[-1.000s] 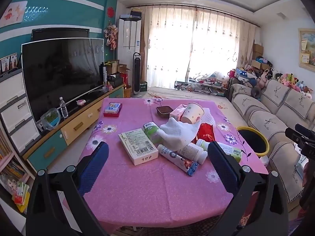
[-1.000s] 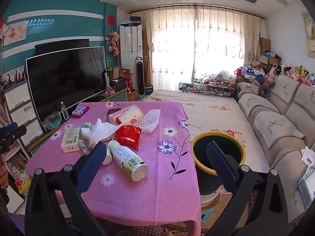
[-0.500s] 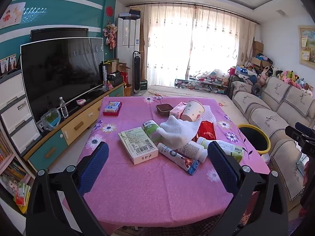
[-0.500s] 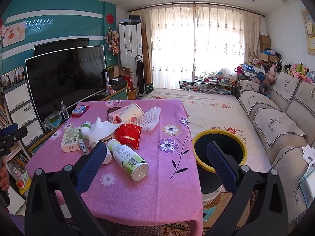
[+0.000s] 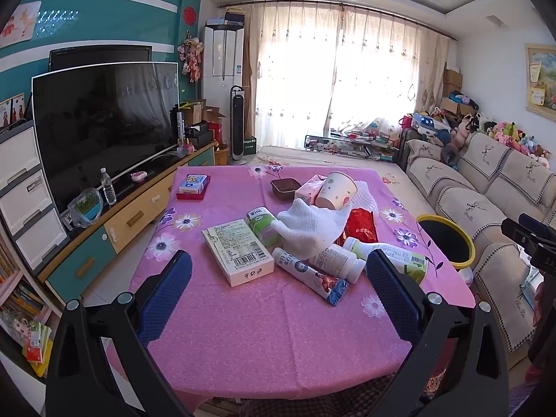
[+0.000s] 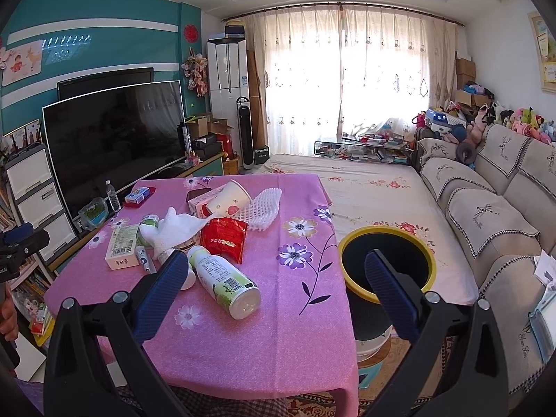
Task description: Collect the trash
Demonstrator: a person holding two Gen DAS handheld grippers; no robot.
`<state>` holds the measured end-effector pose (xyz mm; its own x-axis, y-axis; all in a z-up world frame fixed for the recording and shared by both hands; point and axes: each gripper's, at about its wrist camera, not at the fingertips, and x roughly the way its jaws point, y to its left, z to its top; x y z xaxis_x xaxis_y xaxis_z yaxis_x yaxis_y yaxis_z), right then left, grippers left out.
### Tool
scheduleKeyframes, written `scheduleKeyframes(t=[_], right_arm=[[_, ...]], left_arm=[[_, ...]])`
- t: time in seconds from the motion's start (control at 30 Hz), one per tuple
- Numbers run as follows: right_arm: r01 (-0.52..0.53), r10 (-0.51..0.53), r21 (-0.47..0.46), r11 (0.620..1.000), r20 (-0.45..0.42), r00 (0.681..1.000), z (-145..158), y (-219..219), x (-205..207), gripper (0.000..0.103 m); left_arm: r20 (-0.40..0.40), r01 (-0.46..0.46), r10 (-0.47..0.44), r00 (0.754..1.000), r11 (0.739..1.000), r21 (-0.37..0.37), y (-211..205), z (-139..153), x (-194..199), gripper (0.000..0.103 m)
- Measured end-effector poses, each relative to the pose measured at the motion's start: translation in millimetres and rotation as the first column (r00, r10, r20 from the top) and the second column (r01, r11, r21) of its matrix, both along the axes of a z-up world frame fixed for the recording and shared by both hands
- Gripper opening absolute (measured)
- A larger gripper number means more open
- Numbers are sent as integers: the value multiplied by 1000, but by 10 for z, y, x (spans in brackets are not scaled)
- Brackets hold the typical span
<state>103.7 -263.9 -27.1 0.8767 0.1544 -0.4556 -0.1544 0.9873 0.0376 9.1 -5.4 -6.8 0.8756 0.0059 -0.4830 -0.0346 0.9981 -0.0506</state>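
Left gripper (image 5: 278, 286), right gripper (image 6: 272, 285): jaws spread wide, nothing held. Trash pile on pink tablecloth (image 5: 264, 340), frame centre: white box (image 5: 238, 252), lying bottle (image 6: 224, 281), red packet (image 6: 224, 238). Yellow-rimmed bin (image 6: 387, 266) located right of table

Bright daylight through blown-out curtains (image 5: 347, 69), sharp overall, heavy fisheye bending and dark vignetted corners.
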Motion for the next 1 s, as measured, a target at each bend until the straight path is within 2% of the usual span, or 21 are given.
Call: scheduleKeyframes(t=[1.0], right_arm=[[6,-6,5,1000,-10,1000,-57,-34,24,97]], left_arm=[[-22,8,-8,1000,1000,2,-19,-86,68,99]])
